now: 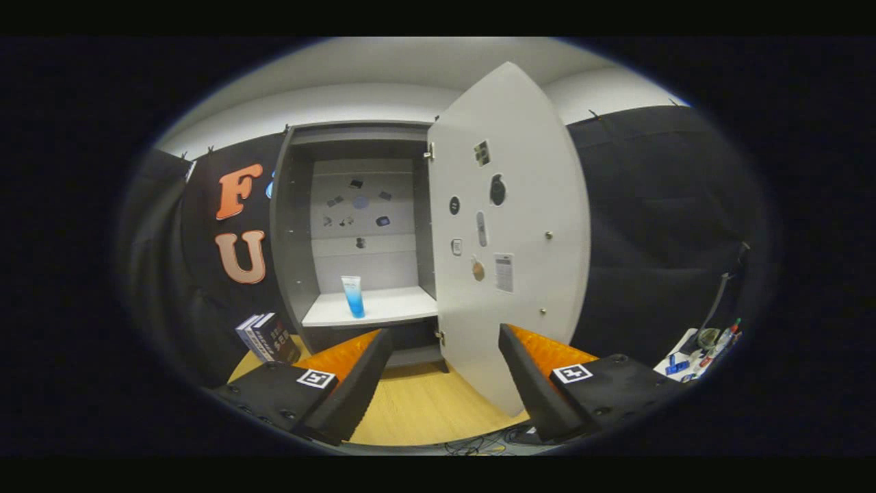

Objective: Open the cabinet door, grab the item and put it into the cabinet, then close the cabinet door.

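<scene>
We see the blue-and-white tube (352, 296) standing upright on the white shelf (390, 306) inside the cabinet (293, 226), toward the shelf's left front, well beyond the fingertips and apart from the cabinet walls. The tube is clear at the top and deep blue toward its base. Above it, the cabinet's pale back panel (363, 205) carries several small dark stickers.

The cabinet door (527, 274) stands wide open, hinged on the cabinet's right side and swung out toward us, so its inner face with a few stickers and a small label fills the space just ahead of the right finger. Its lower edge reaches down between the two fingers.

Our gripper (445, 383) is spread wide and holds nothing; only the wooden tabletop (424, 404) and the door's lower corner show between the fingers.

To the left of the cabinet, a few books (268, 337) lean together on the table, just beyond the left finger. Far to the right sits a small cluster of items (701, 349), too small for us to tell apart.
</scene>
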`<control>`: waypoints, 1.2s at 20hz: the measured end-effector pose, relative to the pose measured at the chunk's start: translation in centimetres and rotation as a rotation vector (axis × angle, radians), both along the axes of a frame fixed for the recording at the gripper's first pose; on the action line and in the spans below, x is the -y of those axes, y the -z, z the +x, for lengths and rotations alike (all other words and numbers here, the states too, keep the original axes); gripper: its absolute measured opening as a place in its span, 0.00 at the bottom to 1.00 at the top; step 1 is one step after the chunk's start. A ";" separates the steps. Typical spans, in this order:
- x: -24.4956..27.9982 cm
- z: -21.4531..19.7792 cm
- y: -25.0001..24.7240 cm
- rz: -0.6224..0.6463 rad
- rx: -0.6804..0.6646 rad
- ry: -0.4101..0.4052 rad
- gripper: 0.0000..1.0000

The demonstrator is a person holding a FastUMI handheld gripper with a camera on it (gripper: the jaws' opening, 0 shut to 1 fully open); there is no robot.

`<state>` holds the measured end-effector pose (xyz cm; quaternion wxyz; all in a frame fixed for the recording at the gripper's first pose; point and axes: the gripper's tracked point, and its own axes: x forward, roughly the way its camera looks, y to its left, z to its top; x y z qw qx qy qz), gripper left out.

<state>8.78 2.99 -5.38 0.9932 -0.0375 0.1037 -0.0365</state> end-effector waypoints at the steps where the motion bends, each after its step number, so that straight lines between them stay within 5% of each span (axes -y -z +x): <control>1: 1.4 -0.7 -0.4 -0.005 0.003 0.012 1.00; 6: 8.7 -2.8 -2.3 -0.020 0.014 0.067 1.00; 13: 19.0 -0.7 -0.5 -0.025 0.007 0.147 0.99; 24: 21.2 5.0 6.0 0.019 -0.077 0.100 0.98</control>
